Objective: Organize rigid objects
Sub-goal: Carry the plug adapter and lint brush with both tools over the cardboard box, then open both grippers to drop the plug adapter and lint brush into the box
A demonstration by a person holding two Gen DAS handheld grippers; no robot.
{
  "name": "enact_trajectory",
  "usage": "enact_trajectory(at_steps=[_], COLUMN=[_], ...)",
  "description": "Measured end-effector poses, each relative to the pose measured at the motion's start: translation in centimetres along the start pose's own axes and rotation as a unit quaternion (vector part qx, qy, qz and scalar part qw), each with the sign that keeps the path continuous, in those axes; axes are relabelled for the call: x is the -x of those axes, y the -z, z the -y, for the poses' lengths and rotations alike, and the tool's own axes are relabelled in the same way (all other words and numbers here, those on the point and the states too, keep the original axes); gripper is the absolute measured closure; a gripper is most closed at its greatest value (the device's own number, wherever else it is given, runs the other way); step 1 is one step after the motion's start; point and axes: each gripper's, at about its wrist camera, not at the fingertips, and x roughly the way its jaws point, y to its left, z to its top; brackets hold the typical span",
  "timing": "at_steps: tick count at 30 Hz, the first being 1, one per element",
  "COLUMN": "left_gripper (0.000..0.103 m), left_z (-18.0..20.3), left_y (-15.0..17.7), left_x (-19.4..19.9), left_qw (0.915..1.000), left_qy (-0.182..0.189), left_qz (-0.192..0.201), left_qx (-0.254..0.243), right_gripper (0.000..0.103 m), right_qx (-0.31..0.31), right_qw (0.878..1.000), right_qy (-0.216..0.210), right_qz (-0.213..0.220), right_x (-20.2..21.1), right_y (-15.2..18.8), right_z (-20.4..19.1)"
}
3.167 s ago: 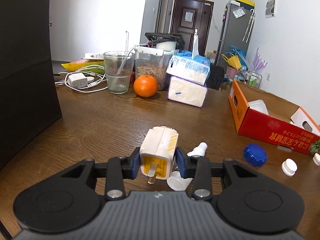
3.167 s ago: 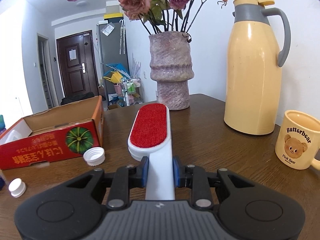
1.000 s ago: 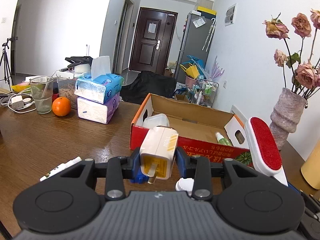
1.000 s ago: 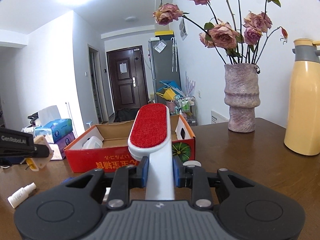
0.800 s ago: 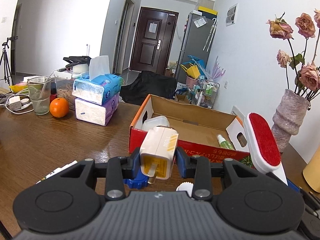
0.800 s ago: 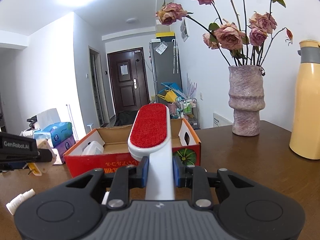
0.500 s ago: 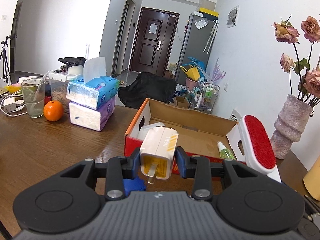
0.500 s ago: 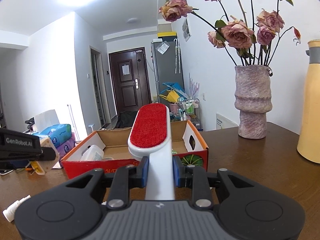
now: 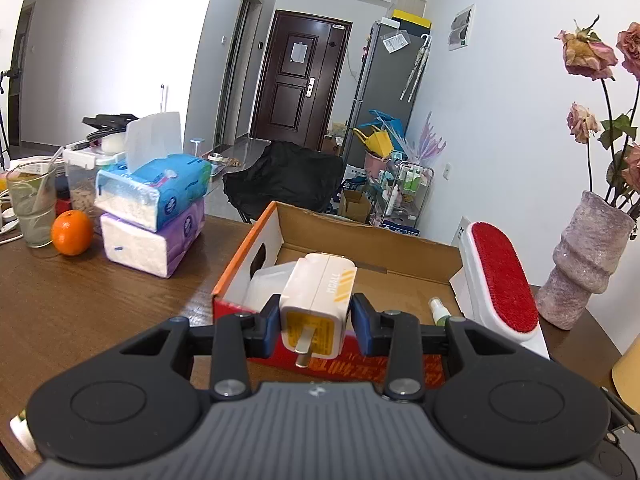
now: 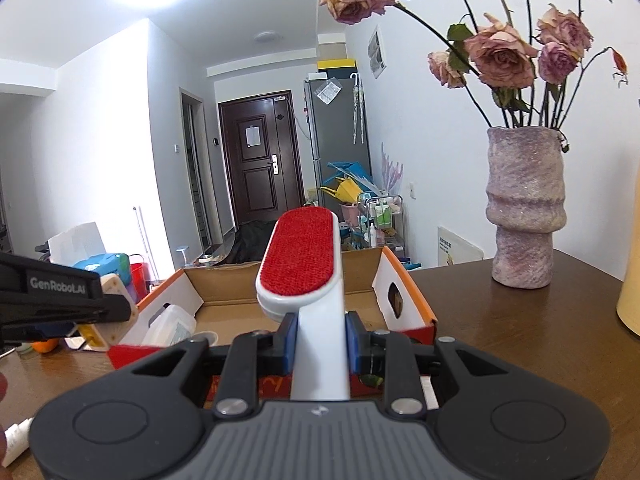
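Note:
My left gripper (image 9: 316, 330) is shut on a white and yellow plug adapter (image 9: 316, 304), held just over the near wall of the open red cardboard box (image 9: 360, 240). My right gripper (image 10: 318, 340) is shut on the white handle of a lint brush (image 10: 300, 256) with a red pad, whose head reaches over the same box (image 10: 224, 288). The lint brush (image 9: 500, 280) also shows at the right of the left wrist view, and the left gripper with the adapter (image 10: 112, 304) at the left of the right wrist view. A clear plastic container (image 9: 268, 284) and a small green spray bottle (image 9: 440, 312) lie inside the box.
Stacked tissue packs (image 9: 152, 216), an orange (image 9: 72, 232), a glass (image 9: 30, 204) and a food jar stand on the wooden table (image 9: 80, 312) at the left. A stone vase (image 10: 524, 208) of dried roses and a yellow jug edge (image 10: 632, 280) stand right. A small white bottle (image 10: 16, 436) lies near.
Both grippers have moved forward toward the red box, which now looms larger and closer. The adapter and the lint brush stay gripped as before.

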Motion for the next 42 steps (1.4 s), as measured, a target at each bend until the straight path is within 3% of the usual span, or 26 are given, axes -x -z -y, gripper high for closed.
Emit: enact_trajectory(at_steps=[11, 42], left_gripper=[0.066, 0.066], left_z=[0.7, 1.5], left_y=[-1.4, -3.4], left_x=[-3.9, -12.5], left_qw=[1.0, 0.9981], left_qy=[-0.006, -0.034], left_qz=[-0.003, -0.032], left_qx=[-0.006, -0.039], right_gripper=[0.079, 0.079], right_qx=[0.009, -0.003], right_qw=[1.0, 0.995], right_qy=[-0.003, -0.004], right_qz=[0.002, -0.096], right_x=[-3.8, -13.4], right_y=[-1.6, -5.0], right_z=[-0.3, 0.3])
